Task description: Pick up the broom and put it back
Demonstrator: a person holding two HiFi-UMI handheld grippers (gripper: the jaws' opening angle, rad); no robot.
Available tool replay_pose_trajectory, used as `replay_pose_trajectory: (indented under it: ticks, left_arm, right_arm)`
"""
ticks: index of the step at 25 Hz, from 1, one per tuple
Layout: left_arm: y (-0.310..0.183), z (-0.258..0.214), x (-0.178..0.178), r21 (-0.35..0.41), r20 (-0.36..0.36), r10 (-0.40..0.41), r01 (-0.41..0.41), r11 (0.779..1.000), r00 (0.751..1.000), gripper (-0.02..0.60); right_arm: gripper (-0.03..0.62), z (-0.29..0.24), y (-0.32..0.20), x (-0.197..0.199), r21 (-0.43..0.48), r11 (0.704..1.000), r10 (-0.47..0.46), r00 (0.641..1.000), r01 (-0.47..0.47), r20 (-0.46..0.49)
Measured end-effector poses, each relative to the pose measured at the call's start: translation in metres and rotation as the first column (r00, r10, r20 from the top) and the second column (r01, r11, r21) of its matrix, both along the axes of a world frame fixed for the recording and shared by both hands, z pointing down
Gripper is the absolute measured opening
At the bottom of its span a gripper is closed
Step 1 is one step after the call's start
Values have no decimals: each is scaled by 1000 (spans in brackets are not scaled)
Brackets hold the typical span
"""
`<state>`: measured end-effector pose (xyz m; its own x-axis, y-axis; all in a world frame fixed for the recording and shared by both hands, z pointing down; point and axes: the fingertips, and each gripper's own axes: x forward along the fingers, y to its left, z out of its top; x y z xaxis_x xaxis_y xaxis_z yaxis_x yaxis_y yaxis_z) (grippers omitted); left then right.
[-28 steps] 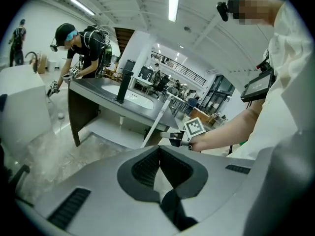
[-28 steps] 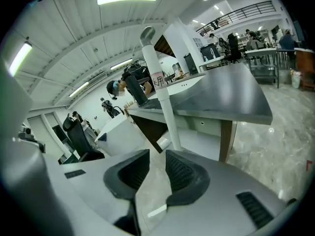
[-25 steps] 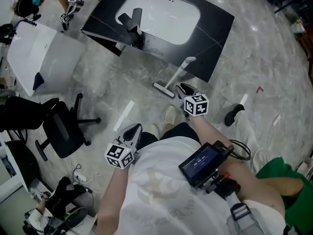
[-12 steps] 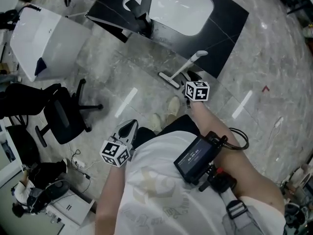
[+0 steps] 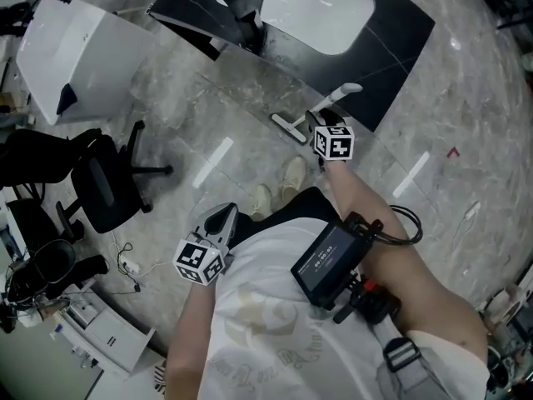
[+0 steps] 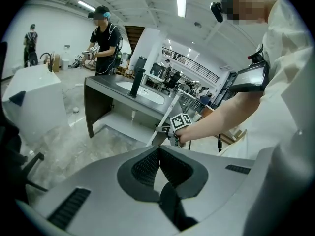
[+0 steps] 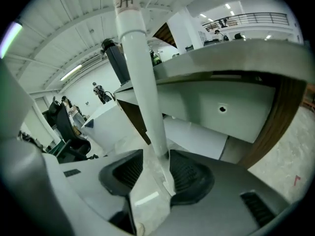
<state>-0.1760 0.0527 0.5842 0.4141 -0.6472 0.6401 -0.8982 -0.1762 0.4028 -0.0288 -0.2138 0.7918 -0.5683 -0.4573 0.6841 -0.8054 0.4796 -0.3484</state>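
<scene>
Here, the broom: it leans by the black counter, at 12 o'clock from the person in the head view. Its head is on the floor, and its white shaft slants up toward 2 o'clock to the counter's edge.
Right tongs: apart, having just been opening. The shaft stands between the pads in the right gripper view, and they are not yet pressing it.
Left tongs: together and empty, held low at 7 o'clock of the right pair and well away from the broom.
Handling: probably light and stiff. The smooth round shaft may slip or spin in a loose pinch, and the head's weight at the far end will likely make it swing.
Where to hold: square across the shaft, seated deep in the ribbed pads, and closed firmly before lifting.
Risk: the grip end could scrape the counter edge as the broom comes away.
</scene>
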Motion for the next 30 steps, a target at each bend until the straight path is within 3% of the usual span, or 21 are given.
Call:
replay_pose_trajectory:
  ticks: [5, 15, 30]
  left_arm:
    - [-5, -1, -3, 1, 0, -6, 6, 1000, 1000, 12]
    - [-5, -1, 10, -7, 4, 37, -37, 999, 999, 12]
    - [-16, -5, 26, 29, -2, 92, -91, 995, 996, 12]
  right_arm:
    - [101, 4, -5, 0, 32, 998, -57, 998, 58, -20]
    - [99, 5, -5, -3, 55, 980, -192, 981, 193, -20]
    - [92, -7, 31, 12, 61, 961, -267, 963, 268, -19]
